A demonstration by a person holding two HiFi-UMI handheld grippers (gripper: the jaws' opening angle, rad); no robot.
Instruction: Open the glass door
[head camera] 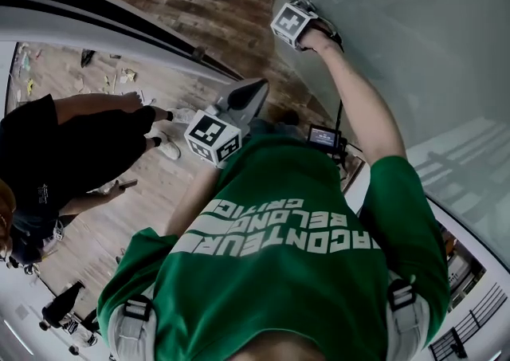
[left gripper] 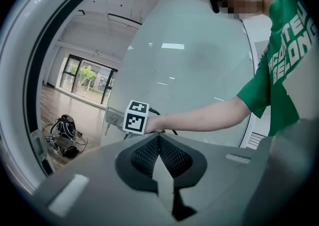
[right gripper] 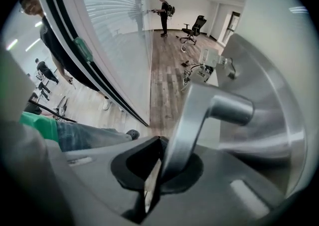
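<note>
Only the right gripper view shows the grip itself: the right claw (right gripper: 162,142) is closed tight on the flat silver lever of the door handle (right gripper: 199,115), which rises from between the jaws and bends to a round stub at centre right. The left gripper view shows what that one cannot. The left claw (left gripper: 158,139) has its jaws pressed together on nothing, and it looks across at the other gripper's marker cube and the outstretched bare arm against the pale glass door (left gripper: 199,65), which fills the middle of that frame. The head view, looking steeply down over a green shirt (head camera: 279,272), puts the door along the upper right of the frame, with the right gripper's cube against it near the top centre and the left gripper's cube well apart from it at mid-frame. The floor (head camera: 215,17) is brown wooden planking. A dark-framed window (left gripper: 87,78) with trees outside stands at the far left of the left gripper view, and a bag (left gripper: 62,129) with cables lies on the floor below it. A frosted partition (right gripper: 114,35) with dark rails crosses the upper left of the right gripper view. Beyond it, at the top, are an office chair (right gripper: 195,24) and a distant standing figure (right gripper: 163,14). A person in black (head camera: 72,152) crouches at the left of the head view.
</note>
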